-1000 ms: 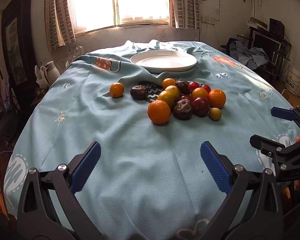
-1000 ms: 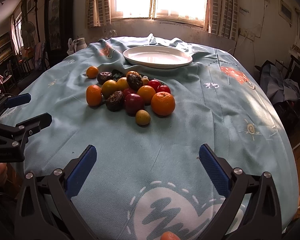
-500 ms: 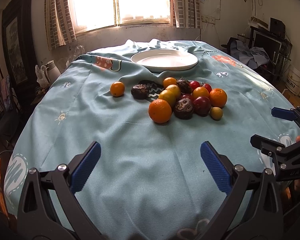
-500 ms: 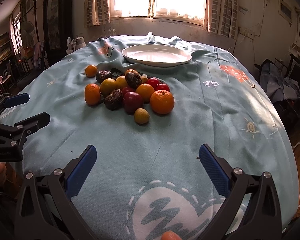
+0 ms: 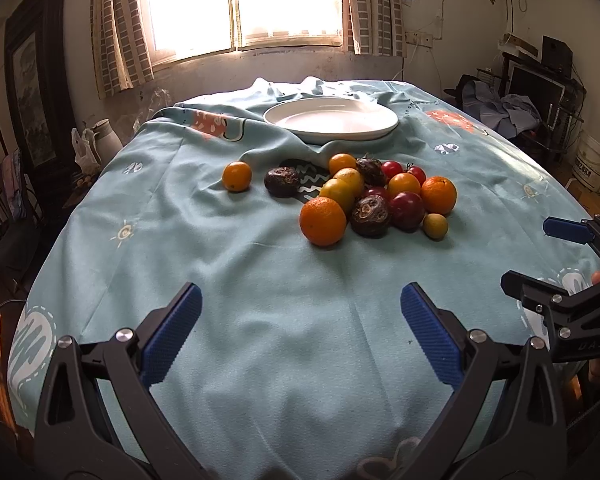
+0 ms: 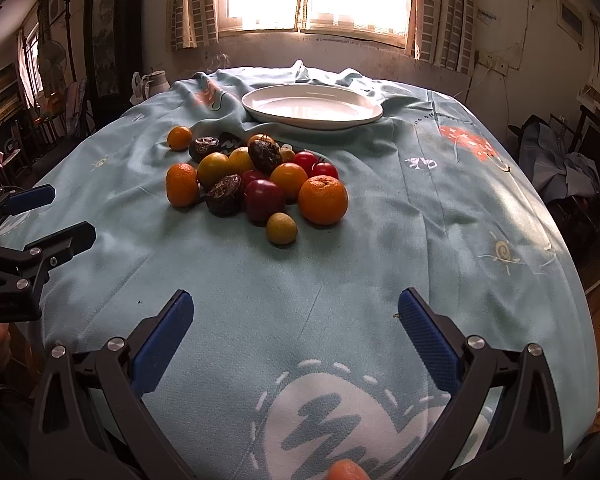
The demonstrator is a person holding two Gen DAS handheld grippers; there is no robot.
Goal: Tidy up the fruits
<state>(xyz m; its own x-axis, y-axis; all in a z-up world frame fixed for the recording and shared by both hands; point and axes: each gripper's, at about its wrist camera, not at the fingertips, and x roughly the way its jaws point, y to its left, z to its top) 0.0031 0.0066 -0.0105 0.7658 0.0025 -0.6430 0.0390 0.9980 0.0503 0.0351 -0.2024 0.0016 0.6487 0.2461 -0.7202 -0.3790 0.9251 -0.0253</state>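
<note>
I am holding both tongs low at the near edge of the counter (image 5: 148,216), so I am seeing all the fruit before picking. The left tongs (image 5: 300,330) are wide open and holding nothing. The right tongs (image 6: 296,328) are wide open and holding nothing too. The fruit pile (image 6: 260,176) is sitting in the middle of the blue cloth (image 6: 420,216). The white plate (image 6: 364,118) is waiting empty at the far side, I think for the fruit.

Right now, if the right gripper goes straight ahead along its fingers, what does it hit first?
Probably the small yellow-green round fruit at the pile's near edge, with the dark red plum just behind; only bare blue tablecloth lies before them. Depth is uncertain.
</note>
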